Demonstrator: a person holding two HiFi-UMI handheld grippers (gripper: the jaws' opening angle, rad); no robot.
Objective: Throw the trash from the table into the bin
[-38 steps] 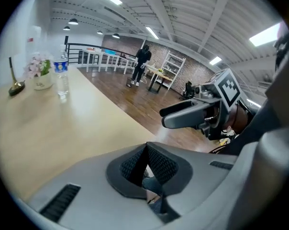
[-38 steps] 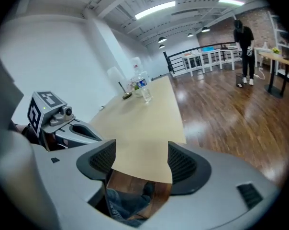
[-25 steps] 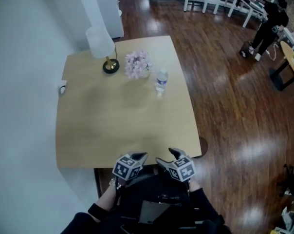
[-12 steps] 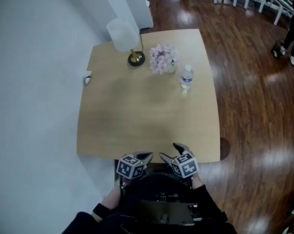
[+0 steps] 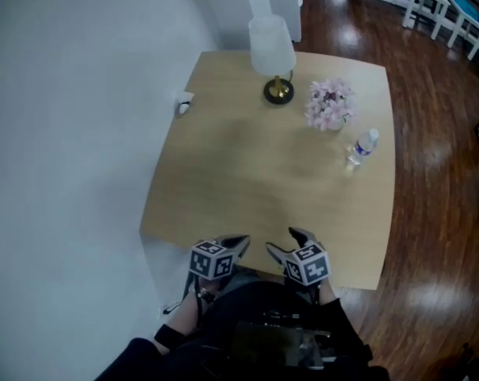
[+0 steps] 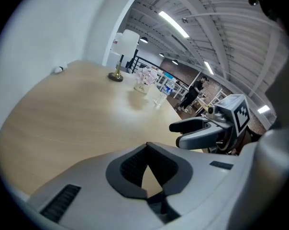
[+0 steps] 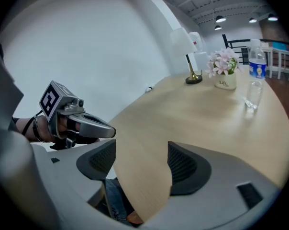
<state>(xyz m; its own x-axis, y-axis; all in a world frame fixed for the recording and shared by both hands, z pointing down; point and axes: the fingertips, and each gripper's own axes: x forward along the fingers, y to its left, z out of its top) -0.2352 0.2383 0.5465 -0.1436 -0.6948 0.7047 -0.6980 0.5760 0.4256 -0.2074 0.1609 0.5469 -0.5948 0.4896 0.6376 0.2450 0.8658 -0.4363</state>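
Bottle (image 5: 364, 147) on table (image 5: 247, 181), upright; right gripper (image 5: 281, 240) (jaws apart)

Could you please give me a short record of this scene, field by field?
Surface: wooden table against a pale wall
Far side: lamp, pink flowers in a pot, water bottle
Wall edge: small white object, too small to identify
Left gripper: shut, empty, at near edge
Right gripper: open, empty, beside it
Bin: not in view

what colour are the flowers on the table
The flowers are pale pink, clearest in the right gripper view.
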